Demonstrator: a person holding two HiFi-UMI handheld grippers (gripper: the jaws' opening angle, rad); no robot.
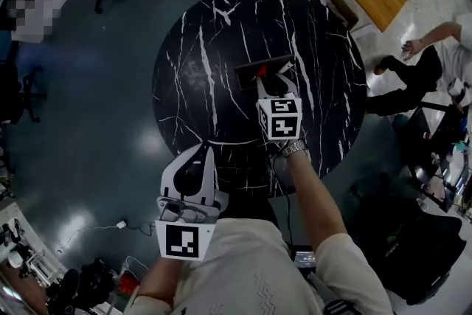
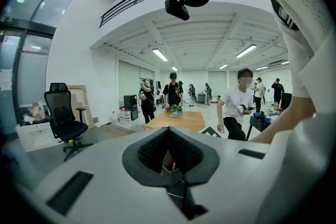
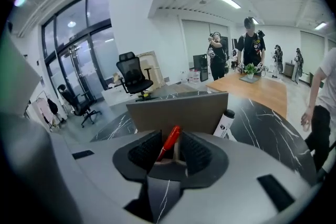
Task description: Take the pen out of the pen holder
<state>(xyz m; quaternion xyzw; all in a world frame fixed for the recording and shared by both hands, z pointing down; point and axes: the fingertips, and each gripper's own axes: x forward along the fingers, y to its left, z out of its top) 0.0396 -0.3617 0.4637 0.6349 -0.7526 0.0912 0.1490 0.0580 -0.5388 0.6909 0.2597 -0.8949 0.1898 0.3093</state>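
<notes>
L gripper (image 1: pixel 204 150) hangs at near edge of table (image 1: pixel 193 96), jaws together, empty, well apart from pen holder (image 1: pixel 254 68). Holder sits mid-table. Red pen (image 3: pixel 169 143) sticks up out of it, tilted. R gripper (image 3: pixel 171 140) is nearer: jaws apart, pen btwn pads, not pinched yet. White bottle (image 3: pixel 227 123) just right of holder, prob. clear of a lift along pen axis.

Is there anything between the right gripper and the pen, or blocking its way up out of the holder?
Nothing visible does. The red pen stands between the open jaws of the right gripper, and nothing hangs over the pen holder. The white bottle stands off to one side.
</notes>
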